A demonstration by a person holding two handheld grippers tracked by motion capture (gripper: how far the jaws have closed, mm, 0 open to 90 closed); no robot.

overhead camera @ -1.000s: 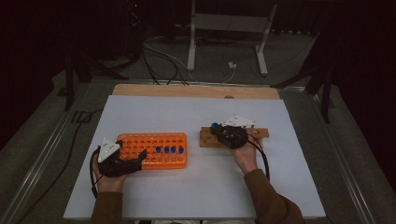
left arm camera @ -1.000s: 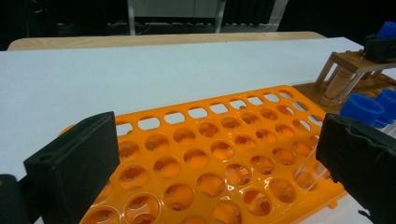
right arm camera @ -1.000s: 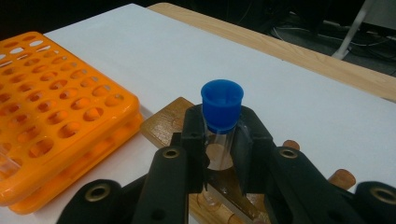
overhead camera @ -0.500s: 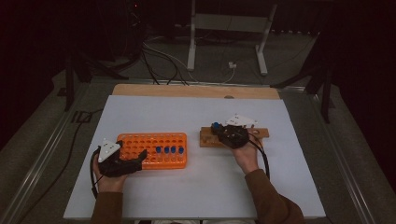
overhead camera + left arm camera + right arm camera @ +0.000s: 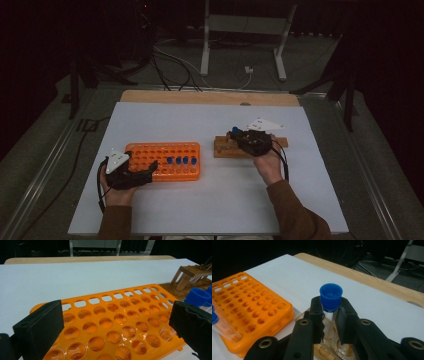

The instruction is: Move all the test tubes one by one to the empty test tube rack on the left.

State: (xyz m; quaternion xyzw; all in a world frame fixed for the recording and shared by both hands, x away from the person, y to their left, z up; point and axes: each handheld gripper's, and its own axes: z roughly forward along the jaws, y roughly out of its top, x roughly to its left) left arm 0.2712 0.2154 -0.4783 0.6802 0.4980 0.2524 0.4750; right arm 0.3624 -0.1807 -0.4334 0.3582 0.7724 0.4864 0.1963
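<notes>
An orange tube rack (image 5: 150,152) lies left of centre on the white table, with several blue-capped tubes (image 5: 181,161) standing at its right end. My left gripper (image 5: 150,167) is open, its jaws set wide on either side of the rack (image 5: 112,322) at its near edge. A low wooden rack (image 5: 225,149) sits to the right. My right gripper (image 5: 234,134) hovers over its left part, shut on a clear tube with a blue cap (image 5: 331,297), held upright just above the wooden rack's holes (image 5: 342,347).
The white table sheet (image 5: 210,205) has free room in front of both racks and behind them. A wooden board edge (image 5: 200,97) runs along the far side. Beyond the table stand a metal stand (image 5: 240,30) and floor cables (image 5: 170,65).
Almost nothing differs: both hands stay where they were, the left at the orange rack, the right over the wooden rack with the tube in its jaws.
</notes>
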